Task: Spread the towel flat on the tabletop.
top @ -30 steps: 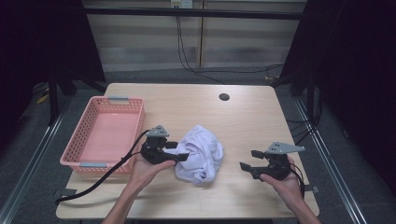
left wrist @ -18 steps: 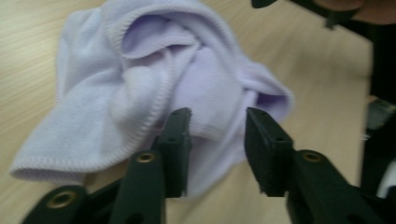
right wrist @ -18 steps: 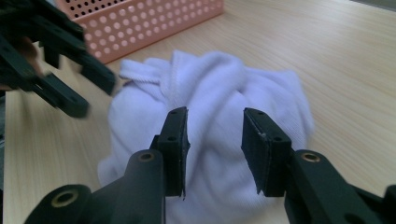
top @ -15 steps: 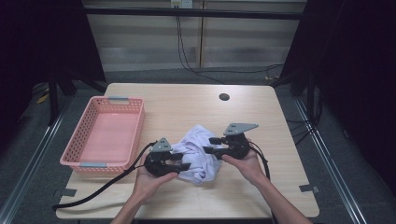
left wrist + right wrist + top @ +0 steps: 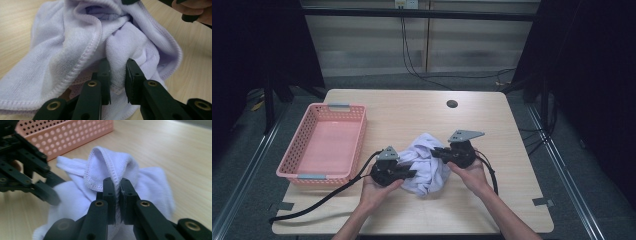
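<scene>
Table [image 5: 412, 107]: pale wood-grain laminate, rectangular w/ rounded corners, fills centre of high view. Small dark round hole [image 5: 452, 104] noted upper centre. Bare wood seen across the whole upper half and along the right side of the top; a narrower strip left at the lower edge, where the forearms come in. Floor around it dark, detail hard to make out.

Basket [image 5: 324, 145]: pink plastic, rectangular, perforated walls, grey handle clips at both short ends; set at left side of table, near the left edge. Its dotted wall is also seen upper left in right gripper view.

Cloth [image 5: 427, 167]: white to pale lilac terry towel, crumpled into a soft heap, stitched hem visible; lies on table at centre, lower half of high view, just right of basket but apart from it. Underside and inner folds hidden; full outline cannot be made out.

Left gripper [image 5: 117, 75]: black, jaws have just been closing; a thick fold of cloth is pinched between them, seen at centre bottom of left gripper view. Gripper body partly covered by hand in high view; black cable trails to lower left.

Right gripper [image 5: 117, 195]: black, grey three-cornered plate on top; jaws have just been closing and are clamped on a hemmed cloth edge, which stands up as a loop above the tips. Pad faces hidden by fabric.
</scene>
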Demonstrator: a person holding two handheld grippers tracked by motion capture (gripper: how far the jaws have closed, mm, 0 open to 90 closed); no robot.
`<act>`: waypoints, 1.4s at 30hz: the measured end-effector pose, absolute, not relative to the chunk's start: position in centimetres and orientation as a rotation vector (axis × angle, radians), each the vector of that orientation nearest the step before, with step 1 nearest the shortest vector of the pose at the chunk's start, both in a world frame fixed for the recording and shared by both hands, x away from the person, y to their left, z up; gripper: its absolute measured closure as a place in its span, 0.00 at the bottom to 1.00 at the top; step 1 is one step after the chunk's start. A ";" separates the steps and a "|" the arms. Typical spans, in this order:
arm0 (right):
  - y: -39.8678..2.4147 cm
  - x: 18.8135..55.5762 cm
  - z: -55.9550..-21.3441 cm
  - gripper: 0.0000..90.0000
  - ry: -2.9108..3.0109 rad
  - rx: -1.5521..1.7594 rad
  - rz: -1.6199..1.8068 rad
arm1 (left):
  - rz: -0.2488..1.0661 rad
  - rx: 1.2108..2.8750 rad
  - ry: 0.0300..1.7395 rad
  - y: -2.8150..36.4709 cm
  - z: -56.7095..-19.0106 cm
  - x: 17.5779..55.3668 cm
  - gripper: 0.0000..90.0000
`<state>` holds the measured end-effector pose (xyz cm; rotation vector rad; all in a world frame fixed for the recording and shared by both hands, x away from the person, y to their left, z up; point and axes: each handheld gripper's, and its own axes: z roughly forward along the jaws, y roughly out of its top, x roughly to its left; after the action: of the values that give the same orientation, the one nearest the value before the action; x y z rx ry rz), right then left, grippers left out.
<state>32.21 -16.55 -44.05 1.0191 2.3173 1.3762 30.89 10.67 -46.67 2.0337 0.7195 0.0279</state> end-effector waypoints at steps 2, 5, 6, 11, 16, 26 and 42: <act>-17.9 32.2 -43.6 0.95 2.279 1.055 1.404 | 0.040 2.016 0.709 11.0 -45.9 30.7 0.86; -19.9 32.1 -43.1 0.95 2.221 1.092 1.405 | 0.042 1.969 0.700 11.8 -45.0 30.6 0.86; -20.7 32.0 -43.0 0.95 2.198 1.109 1.405 | 0.053 1.959 0.703 12.0 -44.7 30.5 0.86; -24.1 31.7 -42.5 0.95 2.131 1.171 1.396 | 0.076 1.902 0.709 13.5 -43.5 30.3 0.86; -26.0 31.5 -42.2 0.95 2.081 1.210 1.379 | 0.101 1.879 0.705 14.5 -42.5 29.9 0.87; -31.6 30.2 -41.4 0.96 1.944 1.297 1.335 | 0.077 1.787 0.708 17.1 -41.1 27.9 0.88; -37.1 28.6 -44.7 0.88 1.904 1.455 1.185 | 0.097 1.975 0.853 20.5 -44.6 26.3 0.88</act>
<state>28.57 -37.13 -44.73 1.4547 1.9042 1.1853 26.34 20.52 -44.56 1.9748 0.8532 0.0974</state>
